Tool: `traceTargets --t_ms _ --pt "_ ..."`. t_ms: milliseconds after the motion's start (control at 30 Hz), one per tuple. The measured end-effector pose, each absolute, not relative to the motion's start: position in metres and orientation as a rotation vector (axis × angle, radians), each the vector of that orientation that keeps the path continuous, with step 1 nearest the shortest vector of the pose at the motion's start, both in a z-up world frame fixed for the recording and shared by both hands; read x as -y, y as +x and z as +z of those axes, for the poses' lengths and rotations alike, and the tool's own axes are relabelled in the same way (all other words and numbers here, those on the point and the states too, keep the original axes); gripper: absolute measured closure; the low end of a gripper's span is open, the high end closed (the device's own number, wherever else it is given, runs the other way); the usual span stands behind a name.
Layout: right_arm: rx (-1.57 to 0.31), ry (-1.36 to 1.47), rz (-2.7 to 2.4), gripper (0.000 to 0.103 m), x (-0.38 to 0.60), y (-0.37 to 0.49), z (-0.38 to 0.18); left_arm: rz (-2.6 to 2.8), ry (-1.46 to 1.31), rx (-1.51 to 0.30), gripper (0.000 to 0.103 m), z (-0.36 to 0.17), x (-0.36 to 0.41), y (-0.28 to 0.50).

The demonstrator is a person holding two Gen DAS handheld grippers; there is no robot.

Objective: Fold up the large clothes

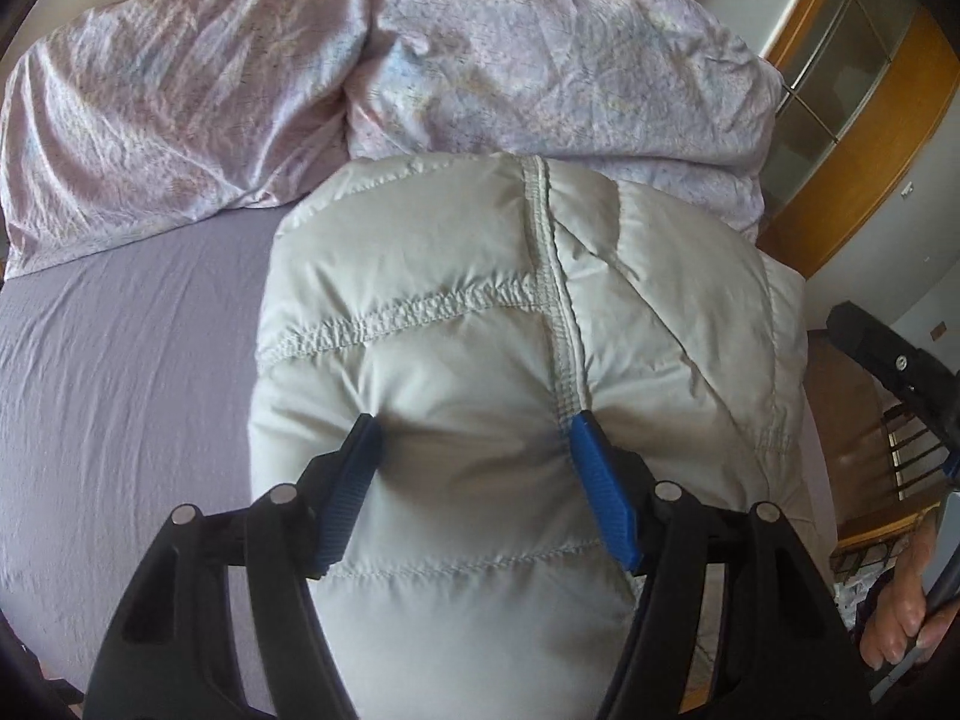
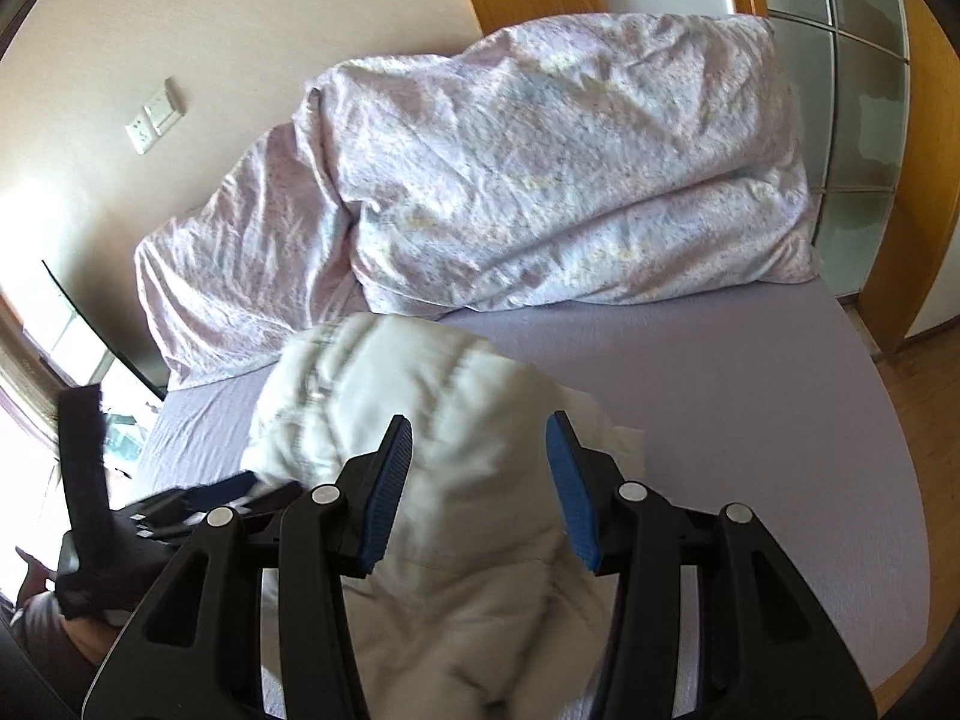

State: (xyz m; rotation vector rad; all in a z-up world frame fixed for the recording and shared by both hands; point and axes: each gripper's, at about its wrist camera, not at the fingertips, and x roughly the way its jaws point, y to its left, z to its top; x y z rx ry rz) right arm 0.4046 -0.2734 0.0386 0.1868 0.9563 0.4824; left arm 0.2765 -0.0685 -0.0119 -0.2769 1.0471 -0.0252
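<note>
A puffy light-grey quilted jacket lies bunched on the lilac bed sheet. My left gripper is shut on a thick fold of it, its blue pads denting the fabric beside a stitched seam. In the right wrist view the same jacket rises blurred ahead of my right gripper, and its padded cloth fills the gap between the blue pads, which hold a bunch of it. The left gripper shows blurred at the lower left there.
A crumpled floral duvet is heaped at the back of the bed. Wooden-framed glass doors stand on the right. A hand grips the other tool's handle at the right edge. A wall socket sits on the cream wall.
</note>
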Motion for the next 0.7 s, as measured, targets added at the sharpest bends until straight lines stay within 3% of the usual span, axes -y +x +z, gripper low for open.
traceTargets --t_ms 700 --pt "-1.143 0.174 0.380 0.055 0.260 0.424 -0.042 -0.047 -0.231 -1.018 0.036 -0.010 0.075 0.281"
